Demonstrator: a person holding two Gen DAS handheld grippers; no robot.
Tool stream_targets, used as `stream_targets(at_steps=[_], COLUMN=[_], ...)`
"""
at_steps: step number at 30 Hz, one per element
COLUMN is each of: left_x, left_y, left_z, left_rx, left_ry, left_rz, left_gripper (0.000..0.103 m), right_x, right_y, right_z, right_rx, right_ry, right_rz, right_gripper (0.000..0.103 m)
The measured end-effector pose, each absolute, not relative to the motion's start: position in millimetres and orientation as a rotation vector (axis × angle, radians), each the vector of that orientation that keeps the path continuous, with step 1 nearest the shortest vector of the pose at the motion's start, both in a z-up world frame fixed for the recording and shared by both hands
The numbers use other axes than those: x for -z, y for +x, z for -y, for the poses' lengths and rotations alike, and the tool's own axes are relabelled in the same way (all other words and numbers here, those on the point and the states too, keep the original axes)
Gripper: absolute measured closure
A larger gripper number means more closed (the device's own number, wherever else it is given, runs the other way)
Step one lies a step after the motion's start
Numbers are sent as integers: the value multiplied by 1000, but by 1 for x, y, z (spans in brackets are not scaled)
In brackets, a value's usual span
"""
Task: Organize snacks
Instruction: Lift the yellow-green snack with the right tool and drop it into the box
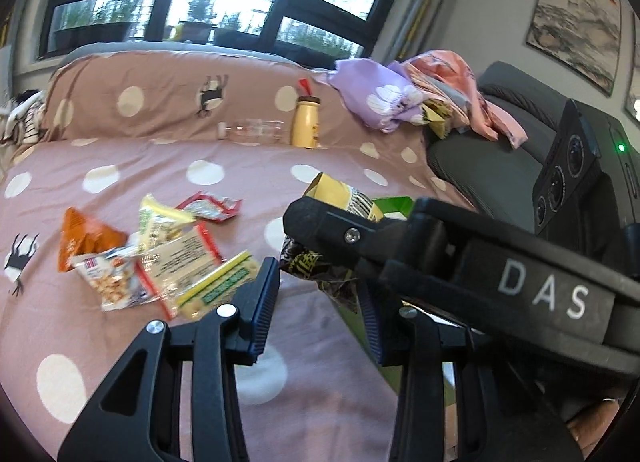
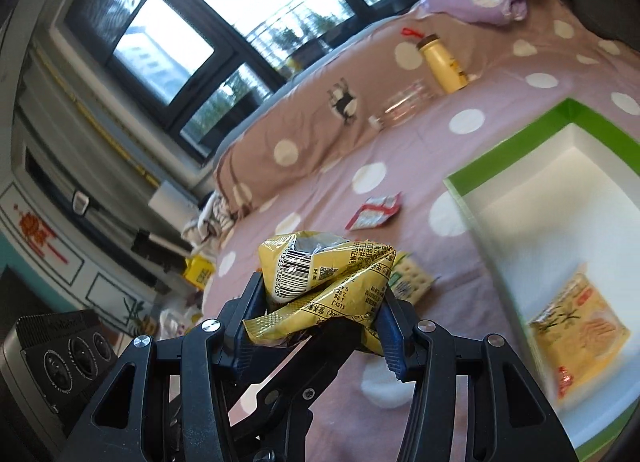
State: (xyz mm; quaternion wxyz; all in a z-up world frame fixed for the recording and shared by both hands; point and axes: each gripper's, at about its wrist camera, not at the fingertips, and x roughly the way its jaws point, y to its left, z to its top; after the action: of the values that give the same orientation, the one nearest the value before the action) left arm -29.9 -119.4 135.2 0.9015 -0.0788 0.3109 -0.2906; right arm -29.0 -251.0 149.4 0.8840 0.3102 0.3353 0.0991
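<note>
My right gripper is shut on a crumpled yellow snack bag and holds it above the bed, left of a green-rimmed white box. One yellow snack packet lies inside the box. In the left wrist view the right gripper crosses in front with the yellow bag. My left gripper is open and empty above the bedspread. A pile of several snack packets lies to its left, with an orange bag and a red-and-white packet.
The bed has a pink polka-dot cover. A yellow bottle and a clear bottle lie by the pillow. Purple and pink cloth is heaped at the right. A dark sofa stands beside the bed.
</note>
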Motion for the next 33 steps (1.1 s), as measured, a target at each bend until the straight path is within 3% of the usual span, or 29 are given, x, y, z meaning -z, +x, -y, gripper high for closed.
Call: stream_targets(at_steps=[21, 33], left_x=[-113, -94], left_y=[-7, 1], left_z=[245, 270], left_rx=[840, 883], left_ry=[55, 90], left_rz=[-783, -886], left_gripper=[68, 67], right_x=[-111, -88], right_y=[-51, -56], right_z=[375, 398], right_rx=[76, 176], right_ry=[919, 997], right_rz=[-681, -737], right_gripper=[49, 49])
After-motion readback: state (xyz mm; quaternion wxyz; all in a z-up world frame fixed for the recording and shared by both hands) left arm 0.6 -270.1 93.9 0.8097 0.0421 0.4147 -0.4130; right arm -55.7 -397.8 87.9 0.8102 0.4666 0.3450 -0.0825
